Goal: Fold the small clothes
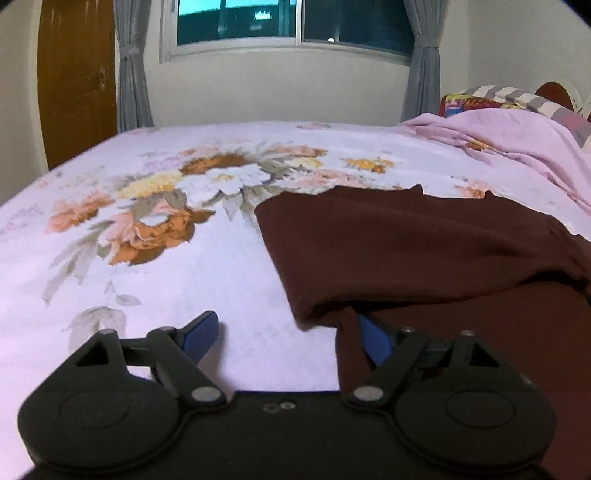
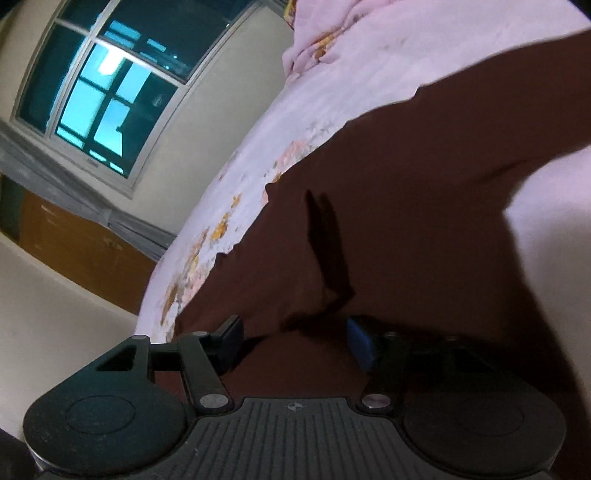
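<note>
A dark maroon garment [image 1: 424,240] lies on the flower-printed pink bed sheet [image 1: 147,258], its upper layer folded over at the right of the left wrist view. My left gripper [image 1: 288,338] is open and low over the sheet at the garment's near left corner. Its left pad rests on bare sheet, and the cloth edge drapes over the tip of its right pad. In the right wrist view, which is rolled sideways, the garment [image 2: 406,184] fills the middle. My right gripper [image 2: 295,343] stands open over it, with a raised crease of cloth between its fingers and neither pad pressing on it.
A bunched pink duvet [image 1: 517,147] and striped and colourful pillows [image 1: 509,96] lie at the far right by a headboard. Behind the bed are a window [image 1: 295,22], grey curtains [image 1: 131,74] and a wooden door [image 1: 77,81]. The bed's left side shows bare sheet.
</note>
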Tool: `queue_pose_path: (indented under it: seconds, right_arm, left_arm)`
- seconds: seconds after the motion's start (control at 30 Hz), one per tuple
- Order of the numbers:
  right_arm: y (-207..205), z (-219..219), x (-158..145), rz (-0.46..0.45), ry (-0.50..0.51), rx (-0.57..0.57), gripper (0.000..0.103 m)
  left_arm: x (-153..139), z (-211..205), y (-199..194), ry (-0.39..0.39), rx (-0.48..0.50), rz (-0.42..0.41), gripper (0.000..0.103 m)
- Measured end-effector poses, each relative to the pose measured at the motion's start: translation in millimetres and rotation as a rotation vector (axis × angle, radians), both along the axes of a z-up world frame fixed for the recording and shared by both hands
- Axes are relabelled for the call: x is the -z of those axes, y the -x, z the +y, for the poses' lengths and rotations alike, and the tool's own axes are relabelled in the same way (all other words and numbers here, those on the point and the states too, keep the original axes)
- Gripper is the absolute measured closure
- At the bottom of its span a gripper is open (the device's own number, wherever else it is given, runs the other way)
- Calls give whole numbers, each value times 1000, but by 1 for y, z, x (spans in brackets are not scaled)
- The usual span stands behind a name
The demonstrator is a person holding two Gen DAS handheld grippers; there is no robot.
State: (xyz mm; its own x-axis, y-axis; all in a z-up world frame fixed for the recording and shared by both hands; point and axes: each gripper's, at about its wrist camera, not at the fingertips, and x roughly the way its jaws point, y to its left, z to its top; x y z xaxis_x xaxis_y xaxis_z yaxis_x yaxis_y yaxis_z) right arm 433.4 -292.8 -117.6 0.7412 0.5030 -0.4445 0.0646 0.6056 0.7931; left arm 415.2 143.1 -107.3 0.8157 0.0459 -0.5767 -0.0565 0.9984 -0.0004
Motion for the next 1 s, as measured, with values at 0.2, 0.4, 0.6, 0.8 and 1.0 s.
queue_pose_path:
  seconds: [0.2, 0.4, 0.6, 0.8, 1.0]
  right_arm:
    - [-27, 0, -5, -7, 58, 31, 97]
    - [-10, -32, -25, -123, 116, 119, 96]
    - [-29, -28, -1, -10, 178, 41, 91]
    - [-28, -48, -29, -183, 221, 26, 42]
    - [-73, -32, -28, -158, 267, -95, 42]
  left_arm:
    - [4, 9, -6, 38, -46, 2, 21]
    - [6, 9, -6, 32, -57, 6, 20]
    - [2, 10, -2, 20, -16, 46, 21]
    - [-32, 33, 16, 71, 51, -50, 24]
    - [-35, 43, -61, 236, 109, -53, 49]
